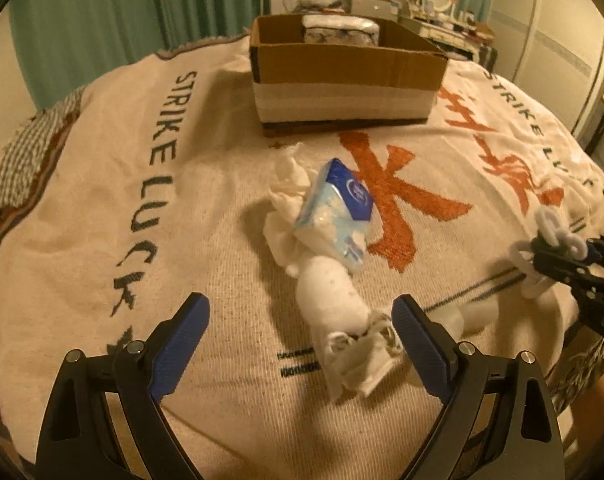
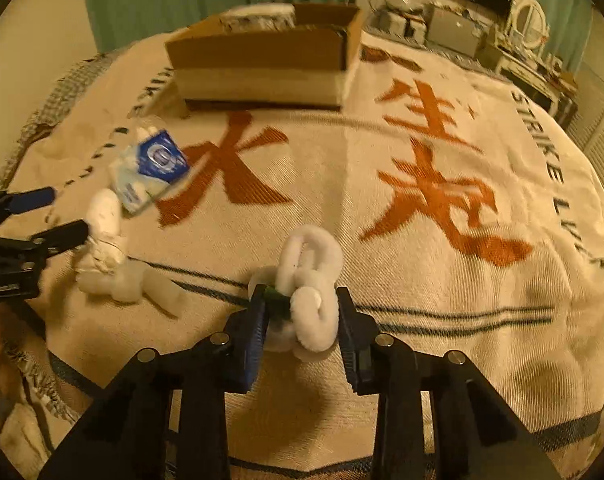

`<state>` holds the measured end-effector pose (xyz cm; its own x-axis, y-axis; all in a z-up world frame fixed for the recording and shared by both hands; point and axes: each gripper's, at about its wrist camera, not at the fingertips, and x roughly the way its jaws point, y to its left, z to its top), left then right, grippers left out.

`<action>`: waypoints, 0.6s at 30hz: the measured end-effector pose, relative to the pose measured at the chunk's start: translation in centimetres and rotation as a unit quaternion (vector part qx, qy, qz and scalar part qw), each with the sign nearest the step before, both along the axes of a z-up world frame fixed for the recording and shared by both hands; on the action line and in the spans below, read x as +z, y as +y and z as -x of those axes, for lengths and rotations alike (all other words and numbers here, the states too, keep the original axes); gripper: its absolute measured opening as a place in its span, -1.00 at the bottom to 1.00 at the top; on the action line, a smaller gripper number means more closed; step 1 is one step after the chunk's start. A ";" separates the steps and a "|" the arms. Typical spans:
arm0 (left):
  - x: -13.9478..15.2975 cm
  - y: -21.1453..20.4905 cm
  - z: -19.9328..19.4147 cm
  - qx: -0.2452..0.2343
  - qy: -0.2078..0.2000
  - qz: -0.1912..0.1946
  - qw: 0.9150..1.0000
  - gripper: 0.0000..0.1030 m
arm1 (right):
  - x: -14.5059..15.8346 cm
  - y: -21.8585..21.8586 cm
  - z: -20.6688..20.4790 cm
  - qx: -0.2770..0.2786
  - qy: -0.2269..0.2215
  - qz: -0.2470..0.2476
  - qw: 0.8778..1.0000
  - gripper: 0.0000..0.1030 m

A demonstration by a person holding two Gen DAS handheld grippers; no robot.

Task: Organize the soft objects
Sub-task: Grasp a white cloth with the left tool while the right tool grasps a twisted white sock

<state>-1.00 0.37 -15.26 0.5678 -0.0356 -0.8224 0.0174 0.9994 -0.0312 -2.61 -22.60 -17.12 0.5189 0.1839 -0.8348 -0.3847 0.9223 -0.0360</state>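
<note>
My right gripper [image 2: 300, 312] is shut on a white fluffy looped toy [image 2: 311, 276] and holds it just above the blanket; it also shows at the right edge of the left wrist view [image 1: 549, 236]. My left gripper [image 1: 302, 316] is open, its jaws either side of a white rolled sock [image 1: 337, 300], also seen in the right wrist view [image 2: 104, 220]. Beyond the sock lie a blue-and-white tissue pack [image 1: 335, 216] and a crumpled white tissue [image 1: 286, 196]. A cardboard box [image 1: 341, 80] stands farther back with a white bundle [image 1: 339, 28] inside.
A cream blanket [image 2: 421, 320] with orange characters and "STRIKE LUCKY" lettering covers the bed. More white soft pieces [image 2: 142, 284] lie near the sock. Green curtains [image 1: 102, 12] hang behind; a cluttered dresser with a mirror [image 2: 529, 24] stands at the back right.
</note>
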 end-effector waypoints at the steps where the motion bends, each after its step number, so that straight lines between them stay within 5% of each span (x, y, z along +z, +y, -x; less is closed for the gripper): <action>1: -0.1 0.1 -0.3 0.002 0.003 0.007 1.000 0.68 | 0.2 0.2 0.0 0.004 -0.006 0.001 1.000 -0.39; 10: -2.1 -0.1 -2.6 -0.011 0.035 0.032 0.999 0.33 | 1.0 1.6 -1.2 0.008 -0.016 -0.007 1.000 -0.39; 13: -2.9 0.0 -3.2 -0.013 0.057 0.042 0.997 -0.10 | 1.1 1.9 -1.6 0.006 -0.018 -0.011 1.000 -0.39; 18: -2.8 0.3 -2.9 -0.021 0.067 0.058 0.996 -0.36 | 1.4 2.5 -1.9 0.010 -0.021 -0.015 1.000 -0.39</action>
